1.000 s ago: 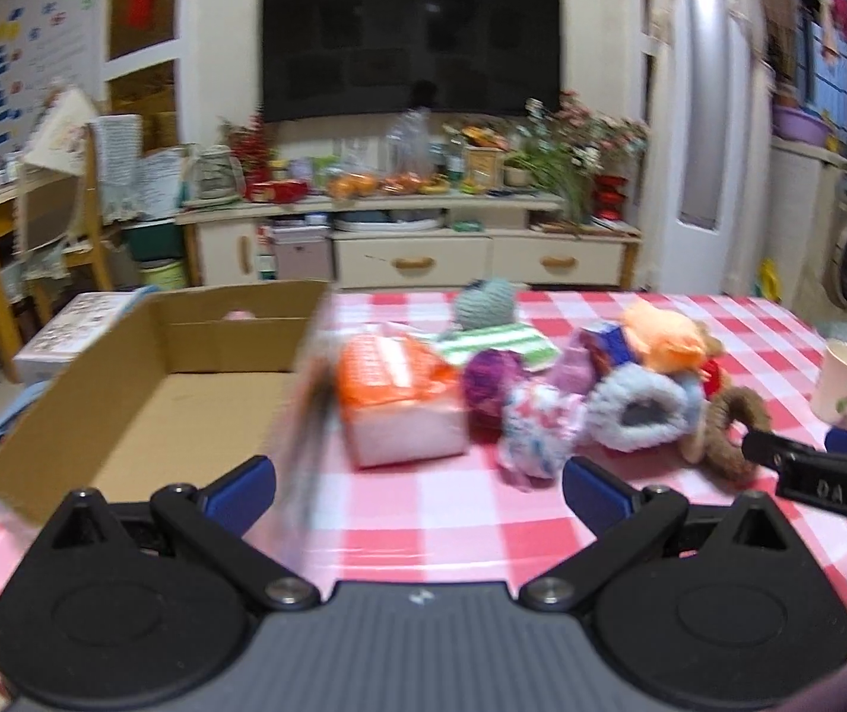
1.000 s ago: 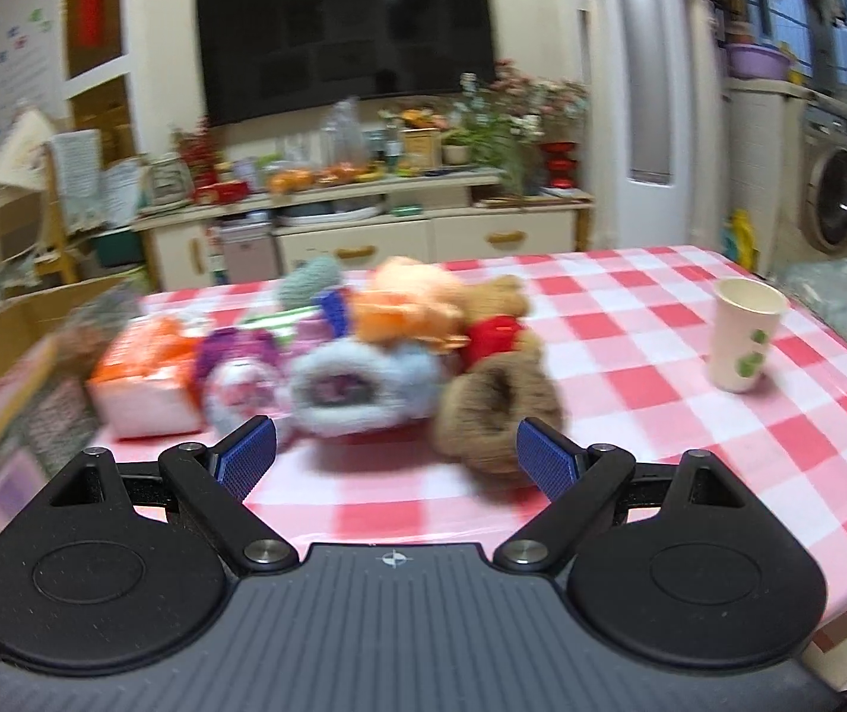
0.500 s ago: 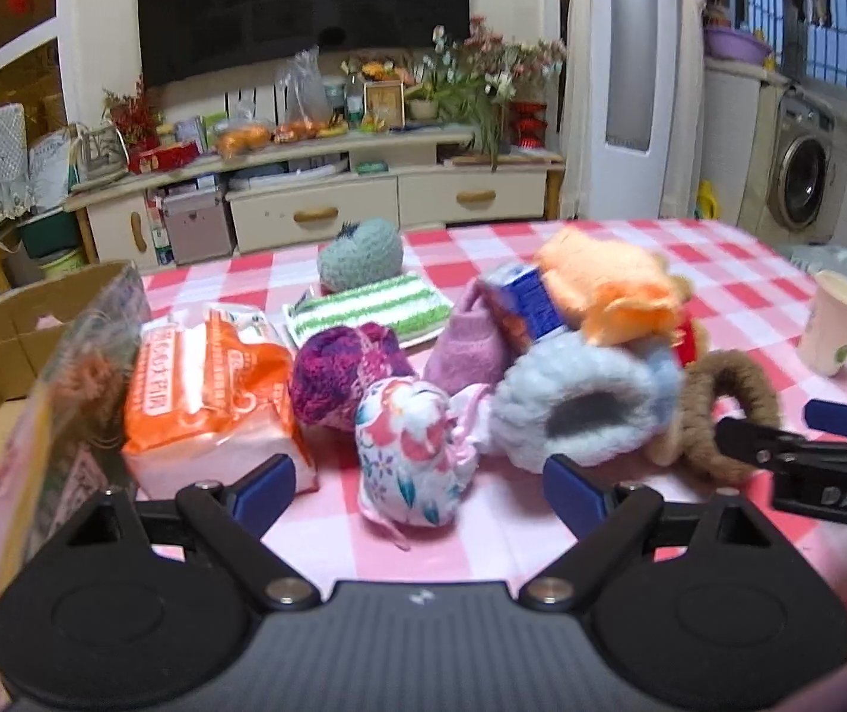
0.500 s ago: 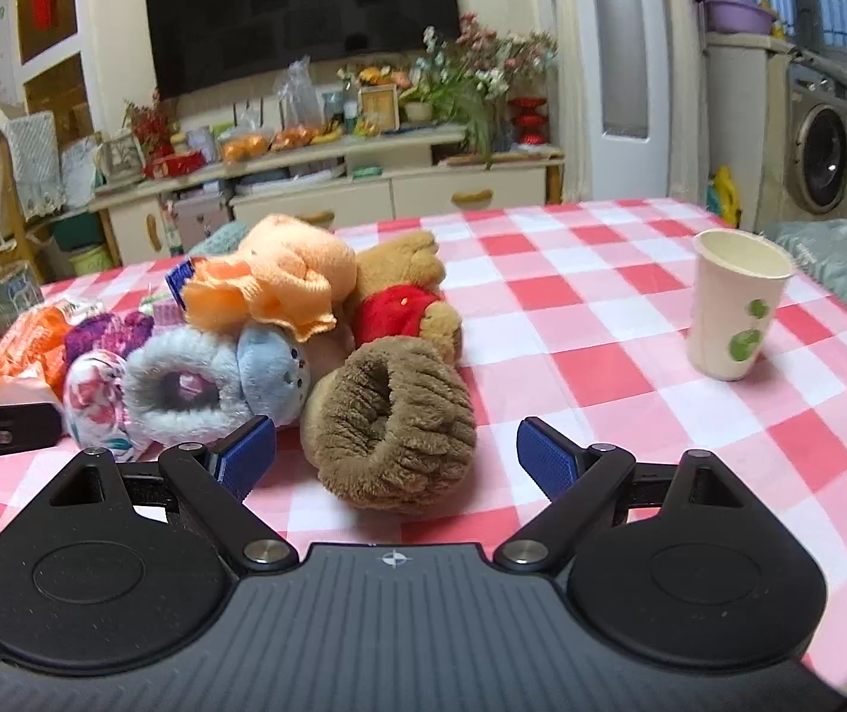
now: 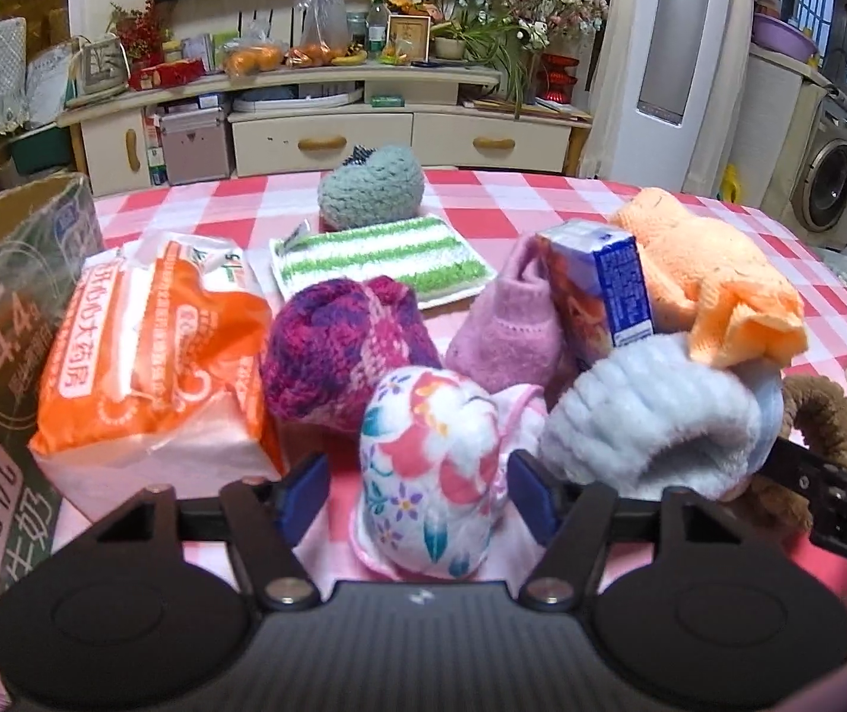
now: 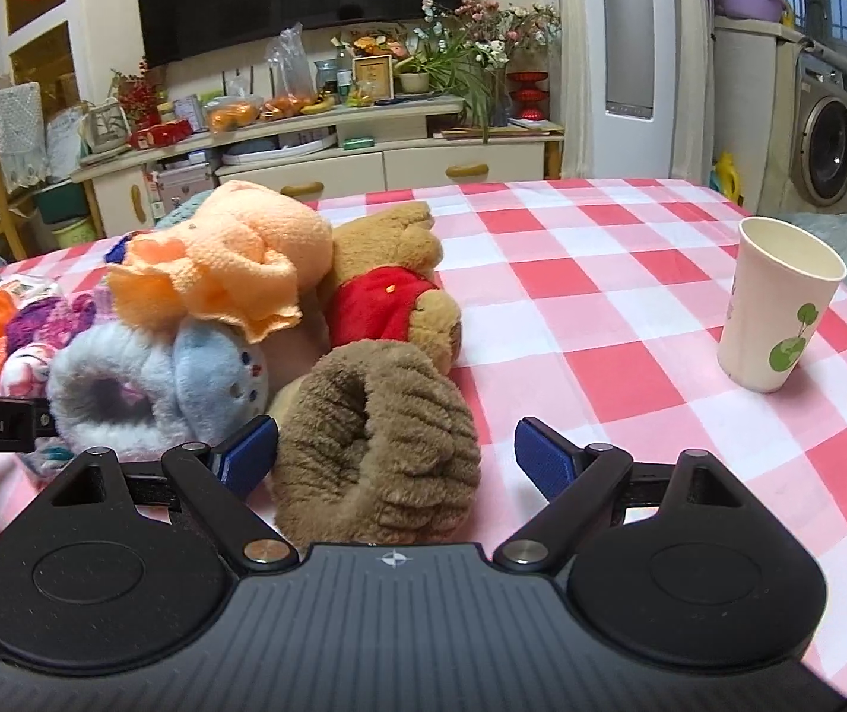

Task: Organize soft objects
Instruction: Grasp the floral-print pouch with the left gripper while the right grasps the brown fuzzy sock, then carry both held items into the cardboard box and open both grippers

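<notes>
Floral fabric bundle [image 5: 432, 469] sits between the left claw [image 5: 417, 489] pads; brown fleece slipper [image 6: 378, 445] sits between the right claw [image 6: 396, 454] pads.
Left claw jaws have just been closing around the floral bundle: right pad at its edge, left pad clear, no grip visible yet. Right claw open, left pad just beside the brown slipper, right pad well apart from it. Both lie on the pink checked surface [image 6: 601, 308] in the pile: light blue fleece slipper [image 5: 654, 421] right of the bundle, purple knit hat [image 5: 340, 344] behind it, orange tissue pack [image 5: 150, 350] to the left. Paper cup [image 6: 779, 302] stands well apart on the right.
</notes>
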A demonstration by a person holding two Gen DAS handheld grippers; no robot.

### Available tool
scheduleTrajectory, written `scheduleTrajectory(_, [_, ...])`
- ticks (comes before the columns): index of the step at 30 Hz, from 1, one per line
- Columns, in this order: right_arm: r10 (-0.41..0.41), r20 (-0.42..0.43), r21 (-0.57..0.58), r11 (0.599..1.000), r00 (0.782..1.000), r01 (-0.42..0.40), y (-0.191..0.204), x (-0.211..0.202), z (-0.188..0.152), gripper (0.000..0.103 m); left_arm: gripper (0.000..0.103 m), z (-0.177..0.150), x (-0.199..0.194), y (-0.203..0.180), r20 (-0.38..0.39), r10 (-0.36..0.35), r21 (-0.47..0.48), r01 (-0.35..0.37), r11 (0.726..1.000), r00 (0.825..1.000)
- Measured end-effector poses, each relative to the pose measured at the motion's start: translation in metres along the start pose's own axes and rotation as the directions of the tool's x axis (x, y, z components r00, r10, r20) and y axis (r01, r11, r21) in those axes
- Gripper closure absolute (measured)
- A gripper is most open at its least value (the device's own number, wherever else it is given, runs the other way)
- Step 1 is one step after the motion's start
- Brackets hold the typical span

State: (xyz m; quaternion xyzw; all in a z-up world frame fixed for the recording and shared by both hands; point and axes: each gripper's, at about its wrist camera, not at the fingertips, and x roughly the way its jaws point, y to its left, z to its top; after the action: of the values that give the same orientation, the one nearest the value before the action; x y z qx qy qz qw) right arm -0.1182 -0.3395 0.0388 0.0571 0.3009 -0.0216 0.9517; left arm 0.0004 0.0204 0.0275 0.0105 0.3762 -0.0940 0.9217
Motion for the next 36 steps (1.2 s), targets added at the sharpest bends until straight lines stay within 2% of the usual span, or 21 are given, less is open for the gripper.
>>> scheduleTrajectory(2, [0.003,-0.004,0.006,1.0,1.0,-0.003,-0.002,0.004,0.003,0.004,0.052,0.0,-0.001,-0.001,-0.002,-0.01,-0.001,0.01,1.0,1.0])
scheduleTrajectory(8, [0.022,-0.004,-0.023,1.0,1.0,-0.022,0.004,0.006,0.004,0.025,0.061,-0.001,-0.007,0.001,-0.006,-0.019,-0.016,0.019,1.0,1.0])
scheduleTrajectory(9, [0.026,-0.005,-0.023,0.999,1.0,-0.026,0.004,0.006,0.004,0.028,0.061,-0.001,-0.01,0.002,-0.005,-0.02,-0.019,0.02,1.0,1.0])
scheduleTrajectory(14, [0.066,-0.019,0.008,0.998,0.998,-0.066,0.001,0.003,0.002,0.053,0.061,-0.003,-0.023,0.008,0.016,-0.042,-0.028,0.042,0.999,0.999])
scheduleTrajectory(17, [0.072,-0.017,0.007,0.997,0.997,-0.072,0.003,-0.001,-0.002,0.061,0.061,-0.003,-0.032,0.012,0.034,-0.056,-0.031,0.057,0.998,0.998])
scheduleTrajectory(23, [0.056,-0.003,-0.01,0.998,0.998,-0.056,0.007,-0.013,-0.011,0.068,0.061,-0.003,-0.046,0.016,0.066,-0.082,-0.024,0.084,0.996,0.994])
scheduleTrajectory(36, [-0.023,0.094,-0.032,0.999,0.995,0.026,0.013,-0.051,-0.014,0.069,0.061,0.0,-0.085,0.038,0.162,-0.147,-0.052,0.157,0.986,0.976])
